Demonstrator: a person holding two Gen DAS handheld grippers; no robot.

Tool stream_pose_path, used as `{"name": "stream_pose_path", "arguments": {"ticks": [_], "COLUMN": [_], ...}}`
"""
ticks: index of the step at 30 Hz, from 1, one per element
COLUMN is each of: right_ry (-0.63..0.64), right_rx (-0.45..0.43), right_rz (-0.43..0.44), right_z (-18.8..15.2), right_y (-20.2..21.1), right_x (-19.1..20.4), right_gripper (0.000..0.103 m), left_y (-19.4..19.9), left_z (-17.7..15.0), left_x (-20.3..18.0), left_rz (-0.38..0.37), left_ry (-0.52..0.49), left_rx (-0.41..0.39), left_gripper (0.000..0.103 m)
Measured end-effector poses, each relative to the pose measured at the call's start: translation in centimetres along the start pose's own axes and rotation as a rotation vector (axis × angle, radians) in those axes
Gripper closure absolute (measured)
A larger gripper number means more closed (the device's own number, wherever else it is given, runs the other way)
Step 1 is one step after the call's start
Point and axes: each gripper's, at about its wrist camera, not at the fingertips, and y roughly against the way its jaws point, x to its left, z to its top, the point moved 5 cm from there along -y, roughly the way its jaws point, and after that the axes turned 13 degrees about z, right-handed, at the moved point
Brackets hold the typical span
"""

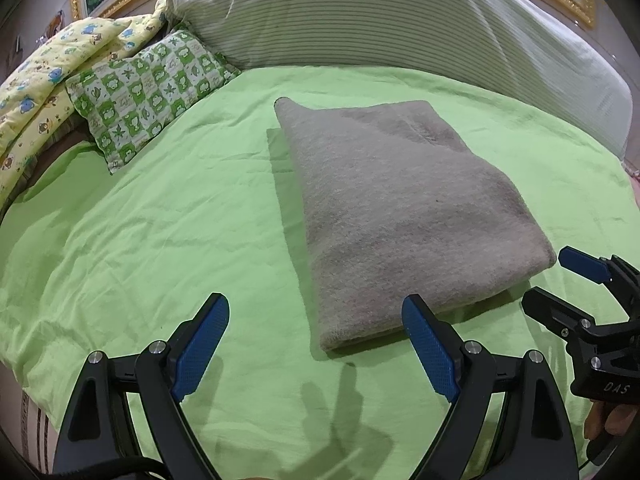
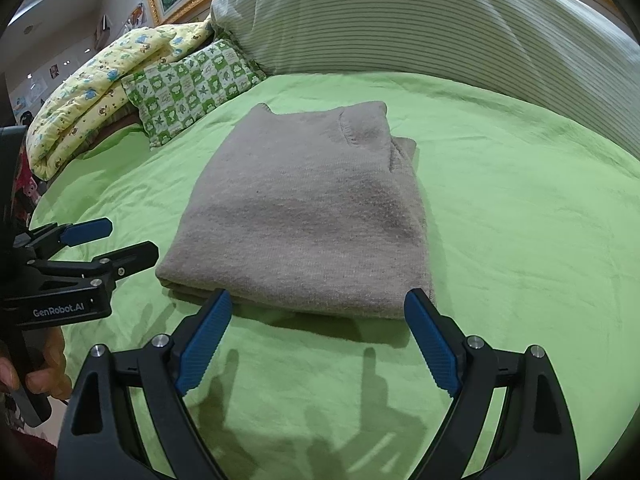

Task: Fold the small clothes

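Observation:
A grey knitted garment [image 1: 400, 208] lies folded into a flat rectangle on the green bedsheet [image 1: 160, 216]; in the right wrist view the garment [image 2: 308, 216] shows its neckline at the far end. My left gripper [image 1: 316, 308] is open just in front of the garment's near left corner, holding nothing. My right gripper [image 2: 318, 304] is open at the garment's near edge, its fingertips [image 2: 222, 300] close to the fabric, nothing between them. Each gripper also shows in the other's view: the right gripper [image 1: 556, 280] at the right edge, the left gripper [image 2: 120, 240] at the left.
A green-and-white patterned pillow [image 1: 148, 92] and a yellow printed quilt [image 1: 44, 92] lie at the far left. A large striped pillow [image 1: 400, 16] spans the head of the bed. A hand [image 2: 44, 364] holds the left gripper's handle. Bare green sheet [image 2: 540, 240] lies around the garment.

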Motion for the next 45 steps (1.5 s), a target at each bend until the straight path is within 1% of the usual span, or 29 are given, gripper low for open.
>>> {"name": "stream_pose_path", "arguments": {"ticks": [15, 35, 45], "right_ry": [0.006, -0.002, 0.001], "right_rx": [-0.018, -0.022, -0.031], "right_rz": [-0.001, -0.001, 0.004], "right_z": [0.5, 1.1, 1.5], "right_y": [0.3, 0.1, 0.2], "right_x": [0.2, 0.3, 0.4], "right_gripper": [0.015, 0.014, 0.014], "left_y": [0.3, -0.2, -0.2], "left_z": [0.0, 0.4, 0.6], "left_x": [0.1, 0.1, 0.3], "left_rz": [-0.006, -0.035, -0.035], "left_ry": [0.000, -0.025, -0.024], "left_rx": [0.002, 0.023, 0.020], "left_gripper": [0.014, 0.014, 0.014]}}
